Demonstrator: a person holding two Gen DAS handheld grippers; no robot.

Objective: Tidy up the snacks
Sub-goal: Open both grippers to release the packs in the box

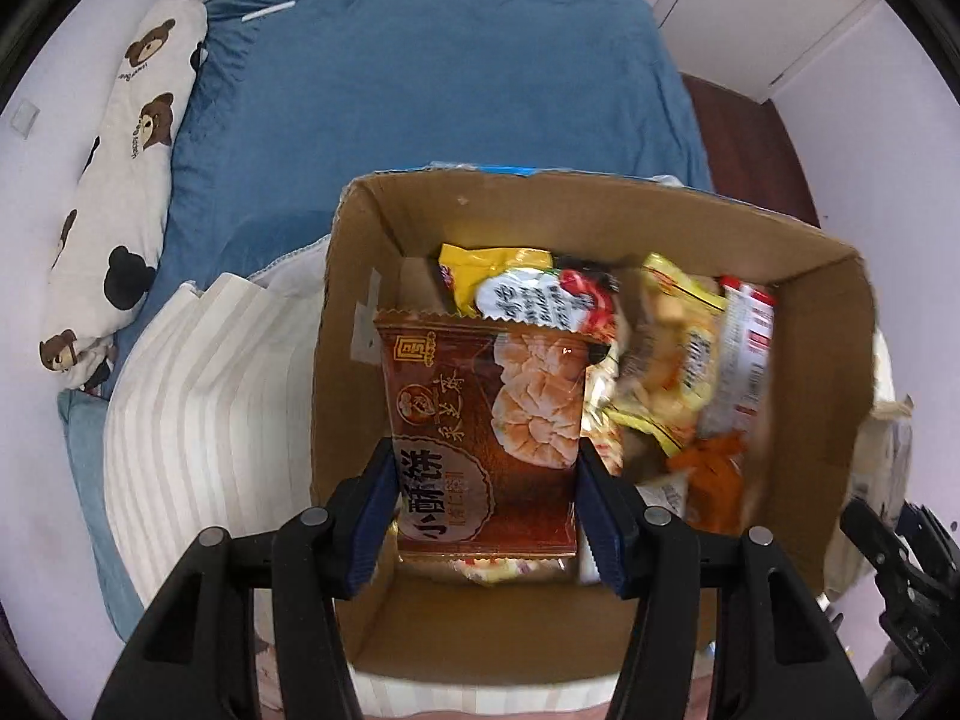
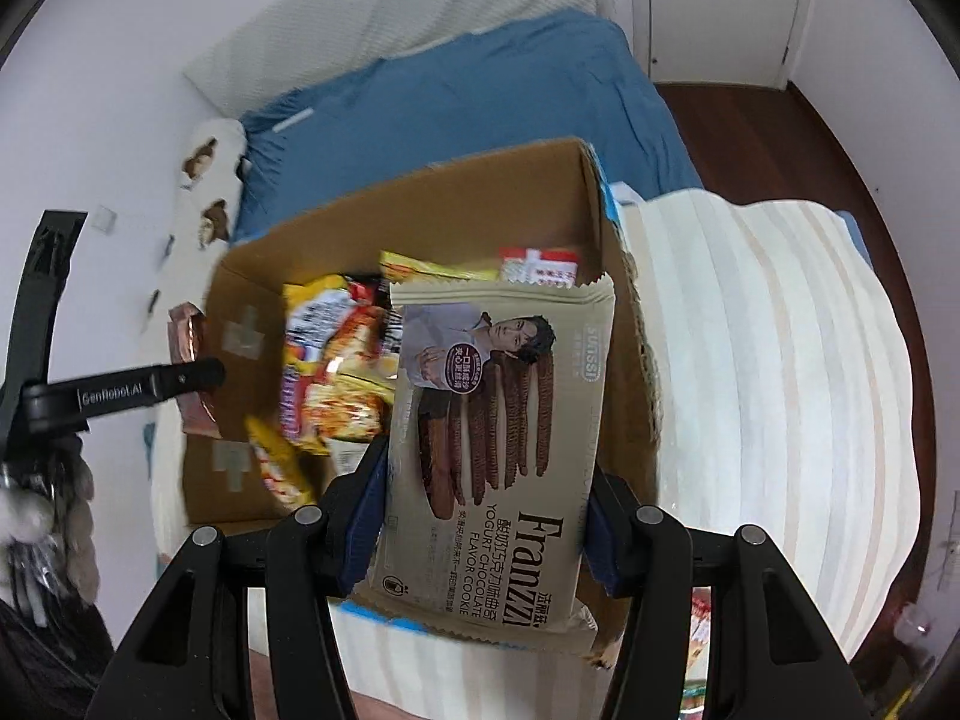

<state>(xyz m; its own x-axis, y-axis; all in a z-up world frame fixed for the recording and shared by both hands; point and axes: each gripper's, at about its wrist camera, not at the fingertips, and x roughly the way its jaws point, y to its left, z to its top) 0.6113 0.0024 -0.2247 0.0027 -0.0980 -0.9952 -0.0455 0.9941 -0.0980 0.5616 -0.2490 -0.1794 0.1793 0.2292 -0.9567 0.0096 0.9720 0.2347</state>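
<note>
Both grippers clamped on snack packets above the cardboard box [image 1: 828,312].

Left gripper [image 1: 487,510] pinches the brown pastry packet [image 1: 480,420] mid-frame; right gripper [image 2: 486,516] pinches the Franzzi cookie packet [image 2: 498,420]. I'd lower each over a free gap among the loose snacks [image 1: 672,360] before releasing.

a bed in a blue sheet [image 1: 432,90] stands against white walls [image 1: 36,228], beside dark wood floor [image 2: 774,120].

Blue-sheeted bed [image 1: 432,90] bearing bear-print pillow [image 1: 120,192], striped folded quilt [image 1: 210,396] and open cardboard box [image 1: 828,324] of snacks.
</note>
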